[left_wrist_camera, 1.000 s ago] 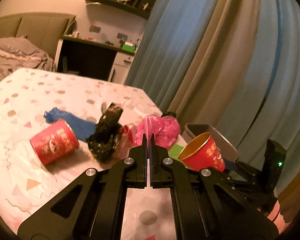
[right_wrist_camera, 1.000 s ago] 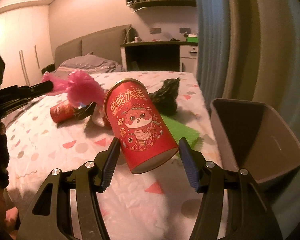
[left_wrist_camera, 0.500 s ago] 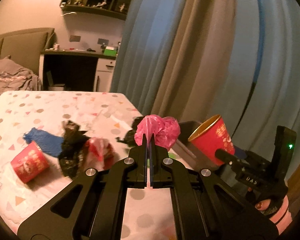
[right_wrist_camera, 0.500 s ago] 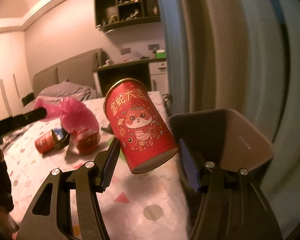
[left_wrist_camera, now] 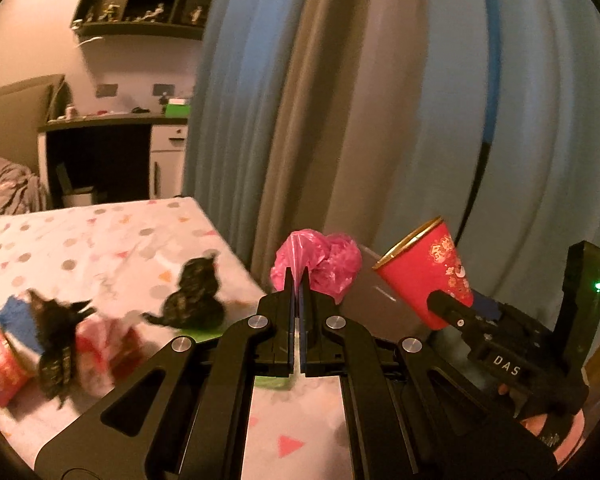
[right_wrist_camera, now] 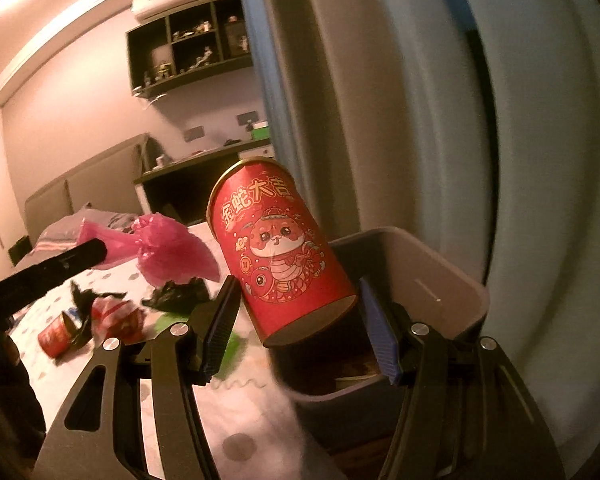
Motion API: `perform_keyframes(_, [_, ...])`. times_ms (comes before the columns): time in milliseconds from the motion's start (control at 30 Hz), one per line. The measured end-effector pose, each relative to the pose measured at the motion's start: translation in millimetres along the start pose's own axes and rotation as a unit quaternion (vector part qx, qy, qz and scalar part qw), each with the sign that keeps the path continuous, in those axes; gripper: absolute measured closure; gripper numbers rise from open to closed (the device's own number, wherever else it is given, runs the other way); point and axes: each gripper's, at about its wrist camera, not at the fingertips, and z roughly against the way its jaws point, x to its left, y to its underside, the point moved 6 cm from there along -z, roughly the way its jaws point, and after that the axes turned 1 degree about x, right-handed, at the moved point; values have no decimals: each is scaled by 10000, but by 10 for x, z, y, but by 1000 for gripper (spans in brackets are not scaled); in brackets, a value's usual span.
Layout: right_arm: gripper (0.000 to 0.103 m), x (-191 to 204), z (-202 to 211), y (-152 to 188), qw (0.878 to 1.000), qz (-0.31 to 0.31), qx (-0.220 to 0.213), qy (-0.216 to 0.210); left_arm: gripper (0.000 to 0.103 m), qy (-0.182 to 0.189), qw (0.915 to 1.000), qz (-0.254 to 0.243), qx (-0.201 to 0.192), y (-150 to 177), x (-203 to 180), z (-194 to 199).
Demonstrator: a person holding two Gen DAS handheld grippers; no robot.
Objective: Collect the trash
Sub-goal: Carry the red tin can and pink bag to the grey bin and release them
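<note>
Your right gripper (right_wrist_camera: 296,320) gripped the red paper cup (right_wrist_camera: 280,256), tilted, its bottom toward the camera, in front of the grey bin (right_wrist_camera: 440,280) that stood at the bed's edge at 3 o'clock. Your left gripper (left_wrist_camera: 298,280) was closed on the pink plastic bag (left_wrist_camera: 320,260), which hung near the bin rim, at 9 o'clock from the cup. To do this step well, I think you needed to carry both things fully over the bin opening before you released them, the cup first. The light bag could cling to the pads. More trash lay on the bed (left_wrist_camera: 100,240) at 8 o'clock.
</note>
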Motion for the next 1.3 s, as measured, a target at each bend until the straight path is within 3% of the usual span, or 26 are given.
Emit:
perform_keyframes(300, [44,-351,-172,-53,9990,-301,-24,338,103,35,9997,-176,183,20,-287,-526])
perform_keyframes(633, [44,-558,-471,91,9970,-441,277,566,103,101,9983,-254,516,176,-435,-957])
perform_keyframes(1300, [43,-631,-781,331,9922,-236,787,941,102,359,9929,-7,1132,523,-438,-1379])
